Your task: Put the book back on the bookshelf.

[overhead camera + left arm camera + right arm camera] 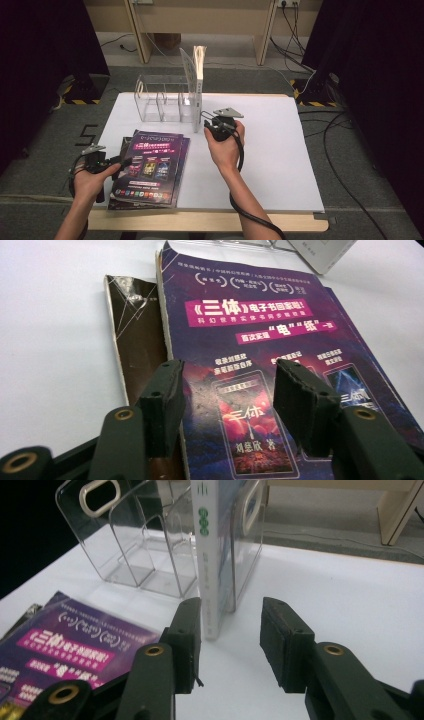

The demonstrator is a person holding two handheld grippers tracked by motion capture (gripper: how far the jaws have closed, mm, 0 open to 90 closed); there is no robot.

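Observation:
A white book (198, 85) stands upright in the right-hand slot of a clear acrylic file holder (162, 100). My right gripper (206, 120) is open just in front of the book's lower spine (209, 570), and nothing sits between its jaws (231, 615). A stack of purple-covered books (150, 167) lies flat at the front left. My left gripper (126, 161) is open at the stack's left edge. Its jaws (225, 375) hover over the top purple cover (260, 325), with a dark book (137, 325) jutting out beneath.
The holder (130, 545) has several empty compartments left of the white book. A white sheet (280, 150) covers the table, with bare room to the right. Cables and dark curtains surround the table on the floor.

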